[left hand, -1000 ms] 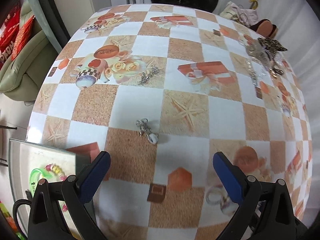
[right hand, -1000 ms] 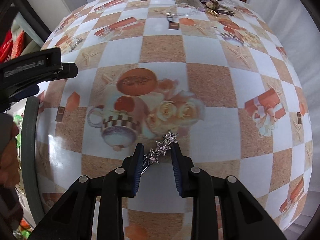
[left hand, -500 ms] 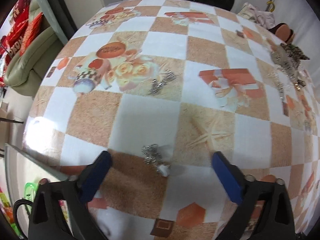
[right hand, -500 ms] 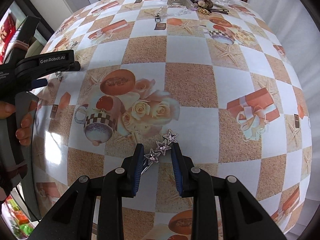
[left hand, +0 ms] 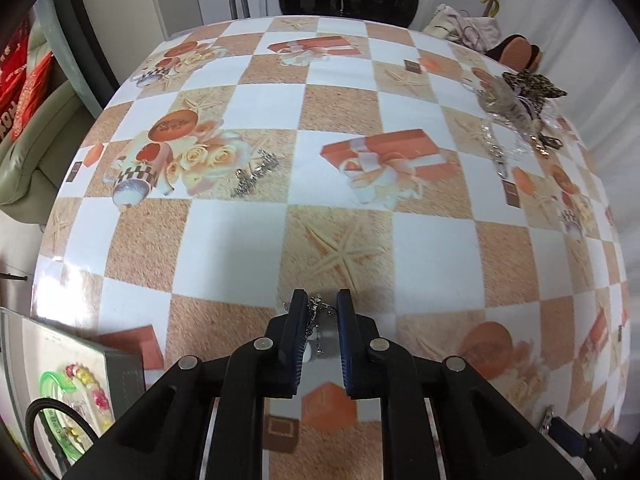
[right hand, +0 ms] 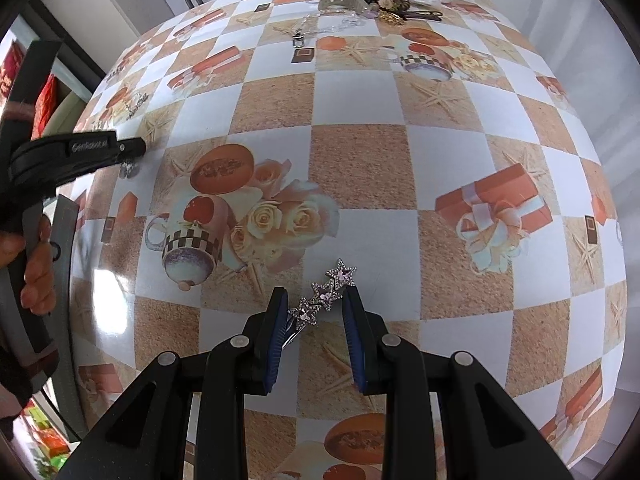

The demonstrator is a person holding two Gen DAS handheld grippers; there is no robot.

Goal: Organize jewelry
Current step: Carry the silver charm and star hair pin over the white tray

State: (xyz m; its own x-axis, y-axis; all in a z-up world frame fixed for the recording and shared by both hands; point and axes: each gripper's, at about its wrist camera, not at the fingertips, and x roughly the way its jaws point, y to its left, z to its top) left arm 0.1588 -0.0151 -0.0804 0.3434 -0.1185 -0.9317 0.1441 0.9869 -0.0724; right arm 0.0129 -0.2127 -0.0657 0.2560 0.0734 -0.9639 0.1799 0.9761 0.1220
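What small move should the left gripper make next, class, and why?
Probably lift gently. The left gripper has just been closing and its jaws now flank the small silver chain charm on the table; the open box sits at lower left.

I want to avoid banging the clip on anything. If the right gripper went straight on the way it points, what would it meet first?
Most likely the tablecloth itself. The right gripper points steeply down, and the star hair clip sticking out past its fingertips would probably touch first, near the printed roses. How far above the table it is cannot be told.
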